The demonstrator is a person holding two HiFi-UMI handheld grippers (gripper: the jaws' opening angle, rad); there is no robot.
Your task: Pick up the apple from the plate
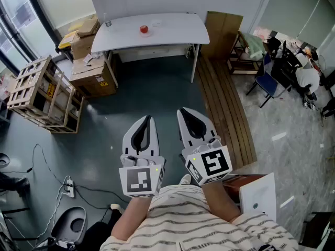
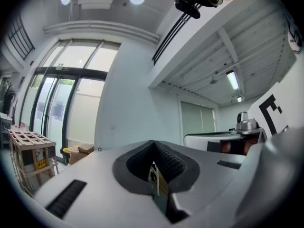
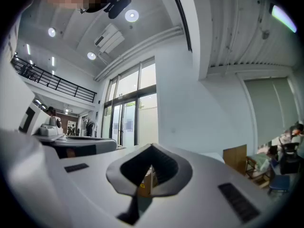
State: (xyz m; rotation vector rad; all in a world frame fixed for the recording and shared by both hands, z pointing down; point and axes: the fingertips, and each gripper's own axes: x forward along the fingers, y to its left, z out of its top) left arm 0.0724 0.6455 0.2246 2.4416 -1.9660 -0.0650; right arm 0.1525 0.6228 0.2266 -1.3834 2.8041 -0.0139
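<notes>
A red apple [image 1: 144,29] sits on a small plate [image 1: 145,34] on a white table [image 1: 172,33] at the far end of the room, well away from both grippers. My left gripper [image 1: 148,118] and right gripper [image 1: 180,110] are held side by side close to the person's body, pointing level toward the table. Both are shut with nothing between the jaws. In the left gripper view the left gripper [image 2: 153,144] shows its tips meeting, and the right gripper [image 3: 152,148] shows the same in the right gripper view. The apple does not appear in either gripper view.
Dark floor lies between me and the table. Cardboard boxes [image 1: 89,75] and a wooden crate [image 1: 39,95] stand at the left. A strip of wooden planks [image 1: 227,109] runs along the right, with a blue chair [image 1: 267,82] and a shelf [image 1: 246,51] beyond. Cables [image 1: 57,177] trail at the lower left.
</notes>
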